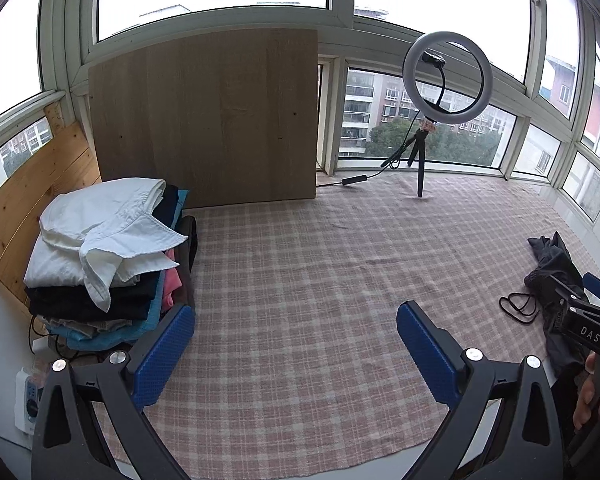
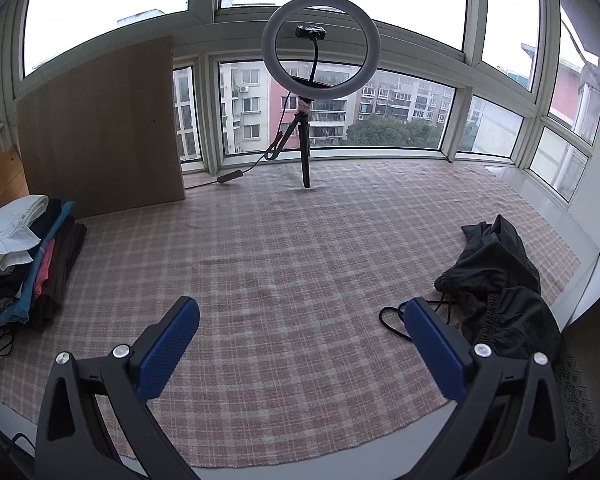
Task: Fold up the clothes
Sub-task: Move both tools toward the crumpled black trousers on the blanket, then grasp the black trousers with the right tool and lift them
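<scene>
So, most of the work looks done from where I sit. A stack of folded clothes (image 1: 108, 264) stands at the left edge of the checked cloth (image 1: 300, 280), with a white shirt (image 1: 112, 224) on top, its collar and a sleeve hanging a little loose over the dark and blue layers under it. I judge that pile finished, or nearly so.

What is left, as far as I see, is one dark garment (image 2: 496, 280) lying crumpled at the right side of the cloth, its drawstring (image 2: 396, 320) trailing out toward the middle. It looks like shorts or trousers with an elastic waist, though I cannot be sure.

My left gripper (image 1: 296, 356) hangs over the bare middle of the cloth, jaws spread wide, holding nothing. My right gripper (image 2: 300, 356) is likewise spread and empty, its right finger just beside the drawstring. Behind, a ring light (image 2: 320, 40) on its tripod and a wooden board (image 1: 208, 120) stand against the windows.
</scene>
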`<move>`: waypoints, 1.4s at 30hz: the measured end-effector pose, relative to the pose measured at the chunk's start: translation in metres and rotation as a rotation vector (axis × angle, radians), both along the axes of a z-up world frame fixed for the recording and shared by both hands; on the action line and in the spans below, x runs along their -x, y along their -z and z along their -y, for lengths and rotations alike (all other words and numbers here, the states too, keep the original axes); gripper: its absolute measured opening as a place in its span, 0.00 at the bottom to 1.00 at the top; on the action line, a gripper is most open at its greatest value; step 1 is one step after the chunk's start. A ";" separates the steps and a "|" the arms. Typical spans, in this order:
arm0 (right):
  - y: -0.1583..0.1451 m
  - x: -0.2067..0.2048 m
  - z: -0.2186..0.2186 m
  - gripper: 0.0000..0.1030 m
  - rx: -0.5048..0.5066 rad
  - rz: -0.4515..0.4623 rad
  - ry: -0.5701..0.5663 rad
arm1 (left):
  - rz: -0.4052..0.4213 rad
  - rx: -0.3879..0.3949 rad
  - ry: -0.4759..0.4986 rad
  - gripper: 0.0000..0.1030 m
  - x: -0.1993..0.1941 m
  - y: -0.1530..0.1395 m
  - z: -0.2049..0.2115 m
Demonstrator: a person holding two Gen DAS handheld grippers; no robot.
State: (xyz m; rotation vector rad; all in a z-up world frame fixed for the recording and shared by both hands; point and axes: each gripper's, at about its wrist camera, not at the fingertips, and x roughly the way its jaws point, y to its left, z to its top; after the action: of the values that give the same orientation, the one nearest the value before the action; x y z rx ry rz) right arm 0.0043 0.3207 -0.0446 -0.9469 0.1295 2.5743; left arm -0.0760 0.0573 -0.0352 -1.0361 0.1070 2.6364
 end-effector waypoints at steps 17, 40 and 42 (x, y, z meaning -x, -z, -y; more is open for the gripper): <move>0.004 -0.032 -0.059 1.00 -0.007 0.056 0.260 | 0.029 -0.020 0.265 0.99 0.027 0.012 -0.088; 0.010 -0.054 -0.246 1.00 0.049 0.020 0.211 | 0.013 0.022 0.233 0.99 0.003 0.010 -0.255; 0.010 -0.061 -0.279 1.00 0.080 0.016 0.200 | 0.013 0.017 0.222 0.99 0.009 0.008 -0.267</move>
State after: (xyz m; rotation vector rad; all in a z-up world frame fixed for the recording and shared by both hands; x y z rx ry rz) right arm 0.0648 0.5992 -0.0542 -0.9321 0.3092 2.3934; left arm -0.0852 0.3240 -0.0435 -0.9848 0.2279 2.4324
